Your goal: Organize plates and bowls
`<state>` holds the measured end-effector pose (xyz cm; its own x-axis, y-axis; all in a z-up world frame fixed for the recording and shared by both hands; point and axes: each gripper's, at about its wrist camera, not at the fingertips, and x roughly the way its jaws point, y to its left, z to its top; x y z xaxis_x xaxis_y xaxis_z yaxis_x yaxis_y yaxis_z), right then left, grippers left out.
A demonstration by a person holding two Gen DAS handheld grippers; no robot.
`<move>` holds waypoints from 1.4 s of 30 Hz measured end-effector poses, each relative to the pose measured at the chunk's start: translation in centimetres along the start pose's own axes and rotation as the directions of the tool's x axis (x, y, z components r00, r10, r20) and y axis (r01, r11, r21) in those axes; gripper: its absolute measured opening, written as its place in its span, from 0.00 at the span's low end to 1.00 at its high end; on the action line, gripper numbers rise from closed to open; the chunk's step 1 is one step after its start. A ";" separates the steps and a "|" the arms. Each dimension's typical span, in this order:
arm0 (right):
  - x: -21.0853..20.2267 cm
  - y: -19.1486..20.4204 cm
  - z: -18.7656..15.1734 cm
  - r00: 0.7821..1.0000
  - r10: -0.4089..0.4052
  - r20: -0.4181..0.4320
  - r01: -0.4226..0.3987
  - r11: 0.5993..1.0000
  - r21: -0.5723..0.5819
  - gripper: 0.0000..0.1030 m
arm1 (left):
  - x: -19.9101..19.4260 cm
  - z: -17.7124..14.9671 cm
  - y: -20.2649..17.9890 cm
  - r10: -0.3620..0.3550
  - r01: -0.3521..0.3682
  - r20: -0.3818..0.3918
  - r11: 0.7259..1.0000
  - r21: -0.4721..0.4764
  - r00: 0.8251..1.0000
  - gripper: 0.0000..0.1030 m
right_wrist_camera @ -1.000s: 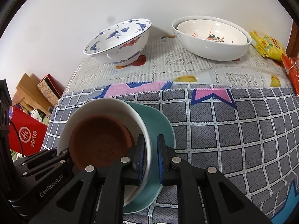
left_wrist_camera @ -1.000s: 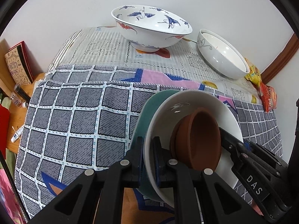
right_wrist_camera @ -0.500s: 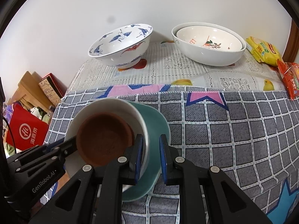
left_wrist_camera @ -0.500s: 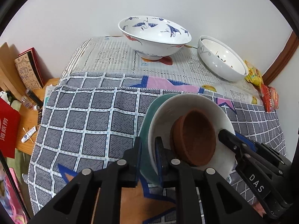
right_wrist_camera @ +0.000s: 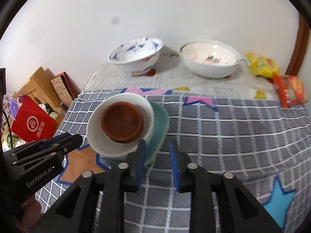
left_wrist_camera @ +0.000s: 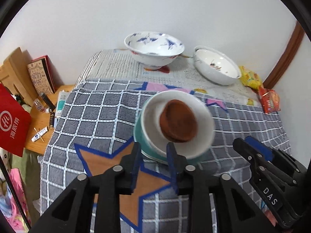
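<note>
I have both tongs spread apart, left tongs (left_wrist_camera: 153,161) and right tongs (right_wrist_camera: 156,161), flanking the nested bowl stack (left_wrist_camera: 175,125) just ahead.

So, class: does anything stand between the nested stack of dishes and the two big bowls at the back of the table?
Nothing visible: only bare cloth lies between the stack and the back bowls.
</note>
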<state>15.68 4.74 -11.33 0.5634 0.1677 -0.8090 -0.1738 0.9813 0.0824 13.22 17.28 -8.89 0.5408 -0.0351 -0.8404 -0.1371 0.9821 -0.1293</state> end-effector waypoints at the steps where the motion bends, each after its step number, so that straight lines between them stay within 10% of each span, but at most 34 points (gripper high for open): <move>1: -0.8 -0.3 -0.3 1.000 -0.012 0.012 0.012 1.000 -0.001 0.36 | -0.9 -0.4 -0.6 -0.005 0.004 0.014 1.000 0.005 1.000 0.33; 18: -14.4 -7.9 -5.7 0.972 -0.208 0.109 0.201 0.977 0.067 0.42 | -10.4 -6.4 -9.2 -0.060 0.041 0.182 0.993 0.111 0.982 0.68; 25: -17.8 -10.0 -7.2 0.960 -0.225 0.166 0.208 0.972 0.112 0.81 | -12.3 -7.5 -10.1 -0.077 0.058 0.194 0.993 0.100 0.978 0.74; 42: -19.8 -11.5 -8.6 0.948 -0.266 0.174 0.240 0.958 0.158 0.85 | -13.6 -8.4 -11.9 -0.061 0.036 0.195 0.991 0.133 0.979 0.87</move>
<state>-0.43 -10.73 -1.22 0.7209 -0.0858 -0.6877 0.0962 0.9951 -0.0233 0.55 4.48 -0.34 0.6998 -0.0586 -0.7119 -0.0063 0.9961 -0.0882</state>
